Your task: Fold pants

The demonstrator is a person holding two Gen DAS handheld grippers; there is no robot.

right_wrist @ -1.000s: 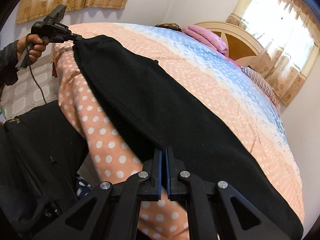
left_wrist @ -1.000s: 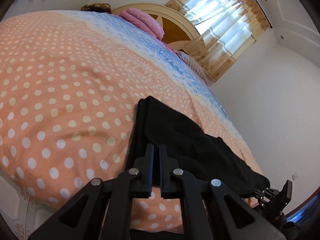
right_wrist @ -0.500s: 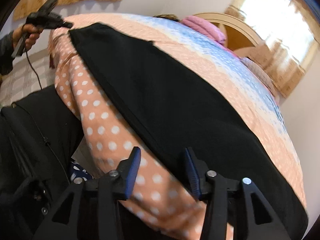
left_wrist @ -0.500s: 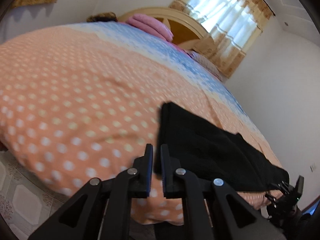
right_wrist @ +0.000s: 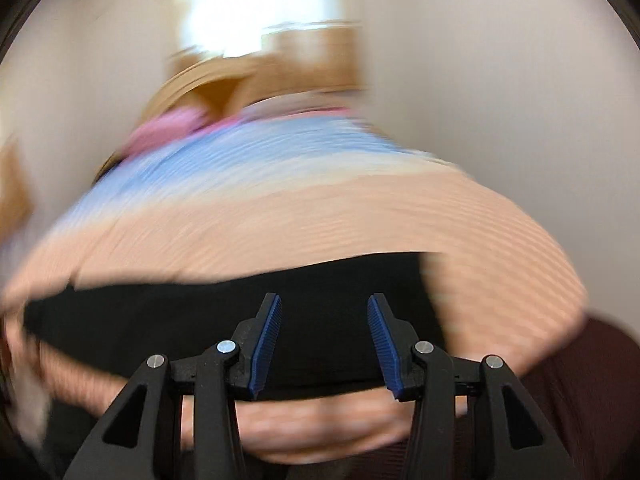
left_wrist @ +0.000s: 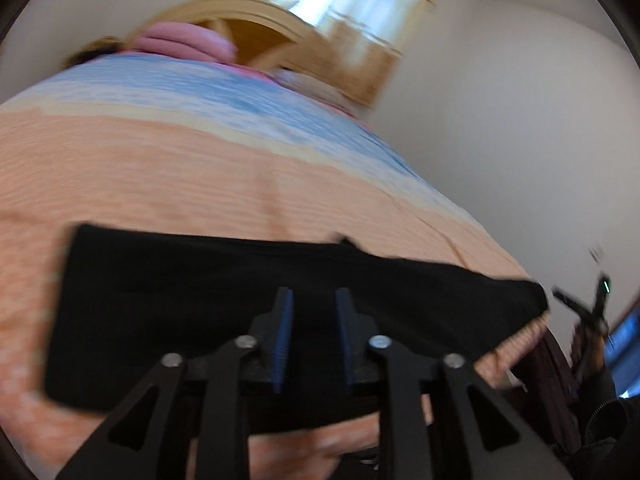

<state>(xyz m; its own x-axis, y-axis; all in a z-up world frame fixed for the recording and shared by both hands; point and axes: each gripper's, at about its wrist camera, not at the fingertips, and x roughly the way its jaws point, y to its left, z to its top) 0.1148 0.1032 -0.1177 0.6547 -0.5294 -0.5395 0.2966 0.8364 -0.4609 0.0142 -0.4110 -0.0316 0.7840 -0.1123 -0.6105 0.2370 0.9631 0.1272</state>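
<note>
The black pants [left_wrist: 256, 300] lie flat as a long band across the near edge of the bed [left_wrist: 160, 168], on its orange spotted cover, with the blue stretch of the cover and a pink pillow [left_wrist: 184, 42] further back by the wooden headboard. In the left wrist view the left tool [left_wrist: 311, 300] hangs above the middle of the band with a narrow gap between its blue pads — its jaws have just been opening, and nothing is pinched between them; the cloth shows behind and below the fingertips, not in their grip. Off at the right edge of that view the right tool [left_wrist: 560, 294] appears small and blurred beyond the end of the pants, held by a hand in a dark sleeve [left_wrist: 600, 408]. The right wrist view is heavily smeared, yet the right tool [right_wrist: 324, 304] plainly stands spread wider than the left — its jaws too have just been opening — over the same black band [right_wrist: 160, 320], gripping nothing. Whether either tool's fingertips touch the fabric cannot be told through the blur.
</note>
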